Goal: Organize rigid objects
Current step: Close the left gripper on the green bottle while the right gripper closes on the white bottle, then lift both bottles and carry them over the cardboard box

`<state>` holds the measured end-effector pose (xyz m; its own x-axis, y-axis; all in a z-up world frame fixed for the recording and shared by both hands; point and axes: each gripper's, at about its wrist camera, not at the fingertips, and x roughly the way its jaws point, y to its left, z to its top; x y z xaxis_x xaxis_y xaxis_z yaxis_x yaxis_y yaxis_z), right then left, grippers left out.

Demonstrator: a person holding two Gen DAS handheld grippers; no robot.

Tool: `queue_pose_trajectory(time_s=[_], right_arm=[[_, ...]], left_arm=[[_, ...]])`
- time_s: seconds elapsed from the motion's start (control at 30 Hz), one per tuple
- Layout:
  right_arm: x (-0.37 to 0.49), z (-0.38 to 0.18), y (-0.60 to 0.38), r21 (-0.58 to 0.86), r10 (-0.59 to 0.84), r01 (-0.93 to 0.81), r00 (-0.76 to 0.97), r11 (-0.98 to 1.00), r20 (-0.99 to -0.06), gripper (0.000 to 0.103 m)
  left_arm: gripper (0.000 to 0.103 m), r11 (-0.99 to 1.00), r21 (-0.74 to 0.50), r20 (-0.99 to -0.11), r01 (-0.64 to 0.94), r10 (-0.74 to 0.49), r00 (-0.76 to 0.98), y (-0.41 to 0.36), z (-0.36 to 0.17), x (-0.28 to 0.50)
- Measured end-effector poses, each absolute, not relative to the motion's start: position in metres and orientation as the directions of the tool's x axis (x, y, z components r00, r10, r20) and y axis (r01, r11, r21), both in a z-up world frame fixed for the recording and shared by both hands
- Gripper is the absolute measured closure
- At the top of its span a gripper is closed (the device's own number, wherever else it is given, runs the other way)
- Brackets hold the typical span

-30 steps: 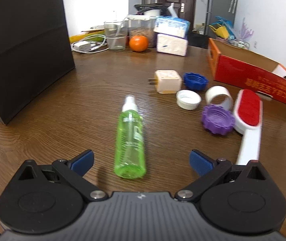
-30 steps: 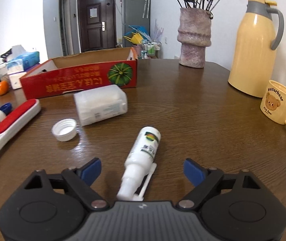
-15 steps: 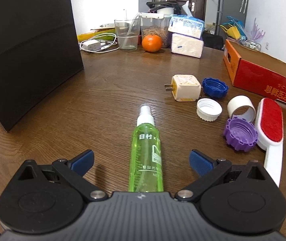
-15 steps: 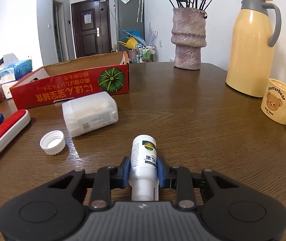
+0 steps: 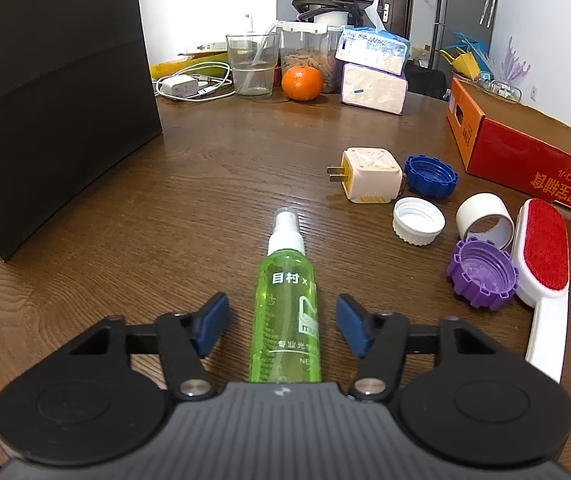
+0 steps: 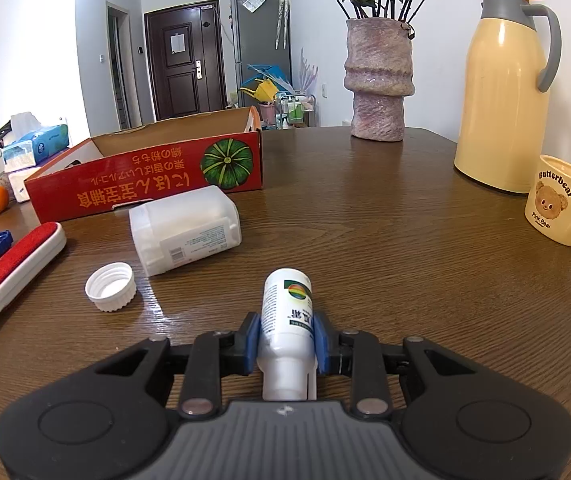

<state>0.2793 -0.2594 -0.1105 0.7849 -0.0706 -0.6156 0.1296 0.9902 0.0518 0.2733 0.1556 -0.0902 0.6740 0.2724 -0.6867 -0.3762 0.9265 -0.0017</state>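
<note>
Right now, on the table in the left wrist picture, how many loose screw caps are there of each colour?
Blue cap: 1
White cap: 1
Purple cap: 1
Total: 3 loose caps, all lying open side up, to the right of the green spray bottle.

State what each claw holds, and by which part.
Right claw: shut on the white bottle, at its body near the neck. Left claw: closing around the green bottle, pads not touching yet.
</note>
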Motion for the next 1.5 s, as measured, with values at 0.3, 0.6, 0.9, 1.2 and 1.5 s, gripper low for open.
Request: queue_pose_trajectory(time_s=[0.3, 0.6, 0.9, 1.2, 1.5], right_arm=[[0.278, -0.11, -0.259, 0.048, -0.067, 0.123, 0.784, 0.991, -0.617, 0.076], [0.275, -0.105, -0.257, 0.052, -0.054, 0.108, 0.793, 0.993, -0.607, 0.076], [0.269, -0.089, -0.255, 0.068, -0.027, 0.08, 0.822, 0.994, -0.569, 0.076], [0.268, -0.067, -0.25, 0.088, 0.002, 0.051, 0.854, 0.995, -0.52, 0.076], [0.28, -0.046, -0.24, 0.106, 0.036, 0.016, 0.882, 0.994, -0.469, 0.076]], left_arm=[[0.071, 0.932, -0.015, -0.682, -0.363, 0.256, 0.685, 0.154, -0.088, 0.271], [0.071, 0.937, -0.046, -0.667, -0.347, 0.229, 0.709, 0.149, -0.079, 0.265], [0.071, 0.955, -0.067, -0.613, -0.287, 0.188, 0.767, 0.128, -0.051, 0.258], [0.071, 0.969, -0.095, -0.563, -0.226, 0.135, 0.815, 0.103, -0.023, 0.259], [0.071, 0.986, -0.096, -0.52, -0.139, 0.069, 0.851, 0.066, 0.0, 0.271]])
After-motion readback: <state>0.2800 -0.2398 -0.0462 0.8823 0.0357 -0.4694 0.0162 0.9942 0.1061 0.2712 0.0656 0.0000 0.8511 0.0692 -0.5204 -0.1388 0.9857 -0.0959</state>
